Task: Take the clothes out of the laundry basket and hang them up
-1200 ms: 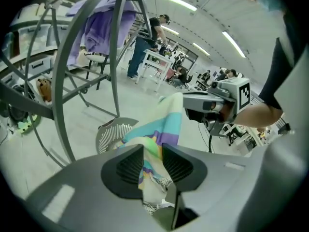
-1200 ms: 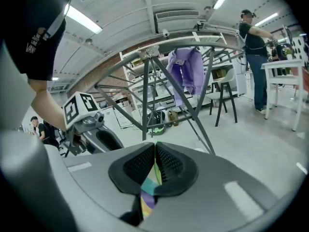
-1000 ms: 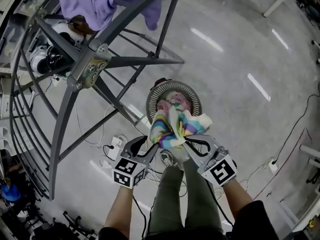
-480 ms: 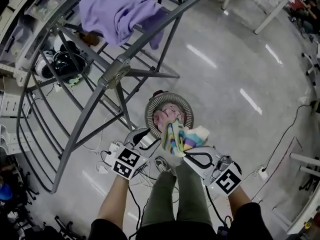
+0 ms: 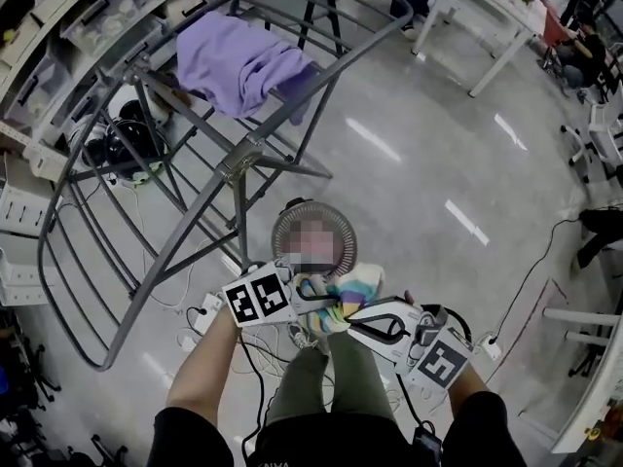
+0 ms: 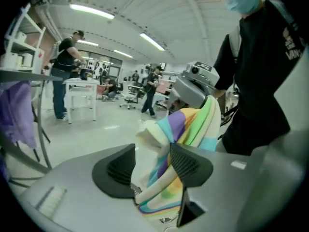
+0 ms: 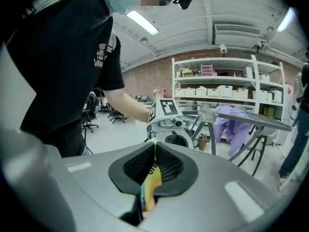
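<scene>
A rainbow-striped cloth [image 5: 348, 292] hangs bunched between my two grippers, above the round laundry basket [image 5: 292, 224] on the floor. My right gripper [image 7: 154, 164] is shut on one edge of the cloth [image 7: 150, 183]. My left gripper [image 6: 152, 164] has just been opening its jaws. The cloth [image 6: 189, 124] still runs loosely between them and lies against the right-hand pad. In the head view the left gripper [image 5: 306, 290] is close beside the right gripper [image 5: 338, 317]. A purple garment [image 5: 237, 63] is draped over the grey drying rack [image 5: 238, 161].
The rack's legs and bars [image 5: 107, 261] spread to the left of the basket. Cables and a power strip [image 5: 207, 306] lie on the floor by the person's feet. White tables [image 5: 487, 17] stand at the far right, shelves [image 7: 227, 92] behind the rack. People stand at a table [image 6: 79, 86].
Both grippers have risen with the striped cloth, lifting it out of the basket. The left gripper has rolled so its marker cube faces up, and its jaws have opened.
</scene>
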Demonstrator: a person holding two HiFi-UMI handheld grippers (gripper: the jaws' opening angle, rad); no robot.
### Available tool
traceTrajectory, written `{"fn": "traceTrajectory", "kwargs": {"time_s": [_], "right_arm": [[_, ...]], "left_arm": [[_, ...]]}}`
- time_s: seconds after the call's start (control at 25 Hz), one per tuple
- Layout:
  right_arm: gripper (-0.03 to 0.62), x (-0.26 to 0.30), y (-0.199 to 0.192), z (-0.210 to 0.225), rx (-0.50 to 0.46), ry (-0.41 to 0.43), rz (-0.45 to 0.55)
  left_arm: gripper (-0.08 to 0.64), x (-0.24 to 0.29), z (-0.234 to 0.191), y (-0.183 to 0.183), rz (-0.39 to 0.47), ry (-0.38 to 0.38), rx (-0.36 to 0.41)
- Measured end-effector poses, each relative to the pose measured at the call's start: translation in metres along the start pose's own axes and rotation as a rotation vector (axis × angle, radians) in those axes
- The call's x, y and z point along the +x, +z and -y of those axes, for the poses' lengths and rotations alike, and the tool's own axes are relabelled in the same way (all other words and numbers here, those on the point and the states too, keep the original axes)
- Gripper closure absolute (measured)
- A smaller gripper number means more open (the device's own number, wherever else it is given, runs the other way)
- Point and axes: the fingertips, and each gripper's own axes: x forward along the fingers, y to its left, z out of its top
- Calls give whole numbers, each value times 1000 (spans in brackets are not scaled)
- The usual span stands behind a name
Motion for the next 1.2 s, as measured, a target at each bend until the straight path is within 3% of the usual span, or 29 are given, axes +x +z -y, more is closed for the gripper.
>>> {"fn": "traceTrajectory", "kwargs": {"time_s": [0.2,0.32,0.36,0.4,0.52,0.68,0.92,1.08,1.2], "right_arm": [[578,-6,22,-12,-41,48,-3],[578,-4,26,-13,-43,54,-18],[578,-4,26,-12,-42,49,-28],[578,-4,26,-12,-40,44,-36],[578,-3,26,-11,-17,30,-37],[577,-1,20,-10,16,-1,-49],[577,10,20,1,100,-65,-19],[575,16,25,2,149,-52,-33],[560,12,35,0,175,22,-18]], "left_arm": [[360,-2,37,21,22,-188,68],[374,-3,50,27,53,-217,79],[441,-4,51,29,74,-214,62],[540,-6,51,31,104,-204,40],[548,-18,46,42,166,-122,16],[548,-37,36,51,164,20,62],[549,-69,25,65,88,221,230],[549,-86,37,84,77,251,347],[549,-97,49,96,102,231,378]]}}
